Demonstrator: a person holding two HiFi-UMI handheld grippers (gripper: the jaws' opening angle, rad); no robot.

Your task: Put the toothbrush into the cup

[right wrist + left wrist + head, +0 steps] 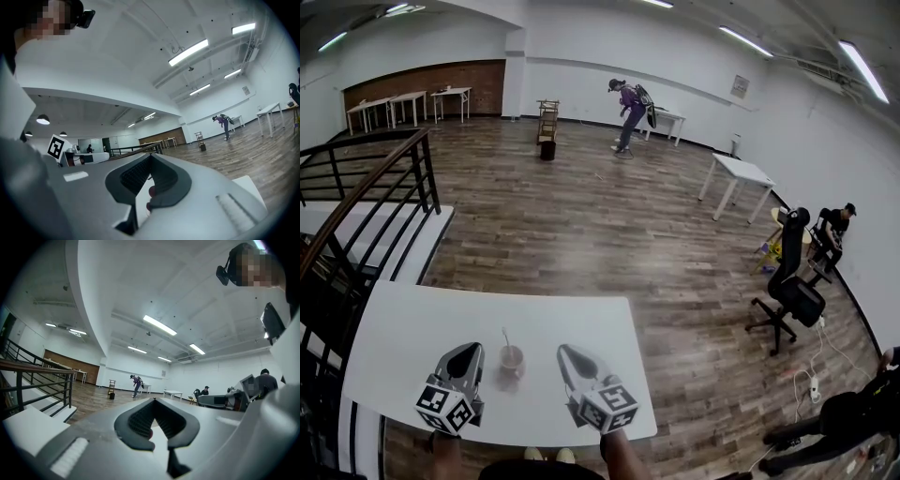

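Head view: toothbrush (505, 337) already stands upright in cup (512, 364) on surface (394, 328), between left gripper (472, 348) and right gripper (563, 350); left looks nearer.
Left gripper view: gripper clenched, empty.
Right gripper view: gripper clenched, empty.

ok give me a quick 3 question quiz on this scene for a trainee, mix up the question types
1. True or false: the toothbrush lies flat on the white table.
2. In the head view, where is the cup? A: left of both claws. B: between the two claws. C: on the floor.
3. Fill in: the left claw and the right claw are both ____ and hold nothing.

Key: 1 false, it stands in the cup; 2 B; 3 shut.
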